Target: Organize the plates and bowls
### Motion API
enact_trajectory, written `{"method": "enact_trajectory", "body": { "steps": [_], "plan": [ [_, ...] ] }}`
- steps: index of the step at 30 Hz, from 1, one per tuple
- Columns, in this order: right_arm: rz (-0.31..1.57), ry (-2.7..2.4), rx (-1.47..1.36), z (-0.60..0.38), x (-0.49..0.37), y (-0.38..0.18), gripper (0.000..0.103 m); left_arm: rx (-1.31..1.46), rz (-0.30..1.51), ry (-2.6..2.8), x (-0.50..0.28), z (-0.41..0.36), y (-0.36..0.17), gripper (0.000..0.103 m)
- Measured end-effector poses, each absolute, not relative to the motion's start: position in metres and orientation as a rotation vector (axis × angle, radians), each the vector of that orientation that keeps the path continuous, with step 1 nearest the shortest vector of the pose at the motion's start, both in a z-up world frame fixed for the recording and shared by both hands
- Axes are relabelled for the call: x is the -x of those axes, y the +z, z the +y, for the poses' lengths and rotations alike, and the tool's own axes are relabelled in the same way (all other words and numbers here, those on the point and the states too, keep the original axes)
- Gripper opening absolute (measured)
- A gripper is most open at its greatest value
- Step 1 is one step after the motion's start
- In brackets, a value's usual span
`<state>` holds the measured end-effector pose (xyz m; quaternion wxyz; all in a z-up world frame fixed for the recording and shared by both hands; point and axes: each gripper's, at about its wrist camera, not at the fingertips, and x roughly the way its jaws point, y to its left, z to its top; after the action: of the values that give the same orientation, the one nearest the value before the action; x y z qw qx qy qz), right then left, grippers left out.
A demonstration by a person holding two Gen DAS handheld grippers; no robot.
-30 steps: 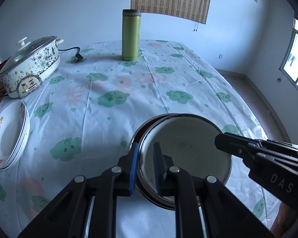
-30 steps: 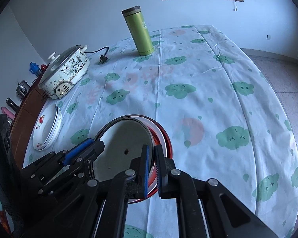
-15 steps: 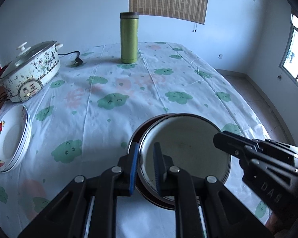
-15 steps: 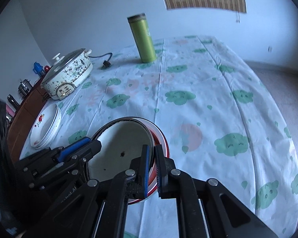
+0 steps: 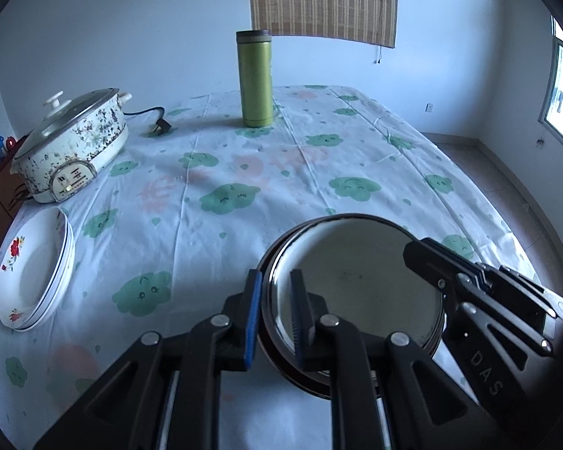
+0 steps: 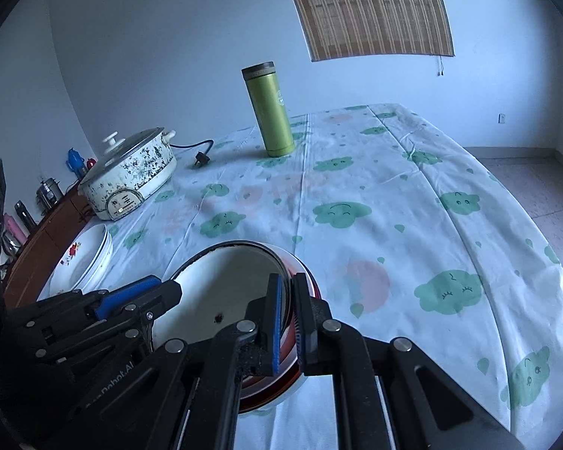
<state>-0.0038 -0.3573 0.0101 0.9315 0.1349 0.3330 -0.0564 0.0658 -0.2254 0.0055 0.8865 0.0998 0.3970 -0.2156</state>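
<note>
A white enamel bowl with a dark rim [image 5: 356, 285] [image 6: 229, 288] sits nested in a red-rimmed bowl [image 6: 313, 285] near the front of the table. My left gripper [image 5: 275, 281] is shut on the left rim of the nested bowls, one pad inside and one outside. On the opposite rim my right gripper [image 6: 286, 281] is shut the same way. Each gripper shows in the other's view: the right gripper [image 5: 418, 253], the left gripper [image 6: 165, 292]. A stack of white flowered plates [image 5: 30, 273] [image 6: 82, 258] lies at the table's left edge.
A speckled electric pot [image 5: 71, 146] [image 6: 129, 176] with a glass lid stands at the back left, its plug [image 6: 200, 159] lying on the cloud-print tablecloth [image 5: 221, 225]. A green flask [image 5: 254, 78] [image 6: 270, 108] stands upright at the back centre. The floor drops away on the right.
Both views have tilted upward, the right one more, so the flask, pot and plates sit lower in frame. Both grippers keep their hold on the bowl rims.
</note>
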Motion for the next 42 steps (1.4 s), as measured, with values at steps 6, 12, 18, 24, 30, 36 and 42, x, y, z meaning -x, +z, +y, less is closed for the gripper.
{"method": "enact_trajectory", "body": {
  "steps": [6, 12, 18, 24, 30, 36, 42],
  "plan": [
    [0.639, -0.119, -0.242, -0.352, 0.008, 0.007, 0.008, -0.222, 0.801, -0.426, -0.063, -0.225, 0.006, 0.013],
    [0.600, -0.089, -0.284, -0.358, 0.015, 0.004, 0.008, -0.244, 0.745, -0.399, -0.058, -0.223, 0.011, 0.014],
    [0.572, -0.070, -0.287, -0.357, 0.019, 0.005, 0.011, -0.240, 0.734, -0.404, -0.057, -0.222, 0.011, 0.016],
    [0.539, -0.091, -0.272, -0.356, 0.026, 0.008, 0.012, -0.220, 0.729, -0.411, -0.055, -0.219, 0.010, 0.022],
    [0.460, -0.143, -0.267, -0.359, 0.043, 0.017, 0.067, -0.212, 0.639, -0.386, -0.044, -0.213, 0.016, 0.057],
    [0.403, -0.182, -0.267, -0.360, 0.056, 0.024, 0.075, -0.188, 0.602, -0.387, -0.038, -0.204, 0.020, 0.070],
    [0.379, -0.212, -0.243, -0.356, 0.063, 0.024, 0.075, -0.182, 0.587, -0.423, -0.030, -0.201, 0.017, 0.079]
  ]
}}
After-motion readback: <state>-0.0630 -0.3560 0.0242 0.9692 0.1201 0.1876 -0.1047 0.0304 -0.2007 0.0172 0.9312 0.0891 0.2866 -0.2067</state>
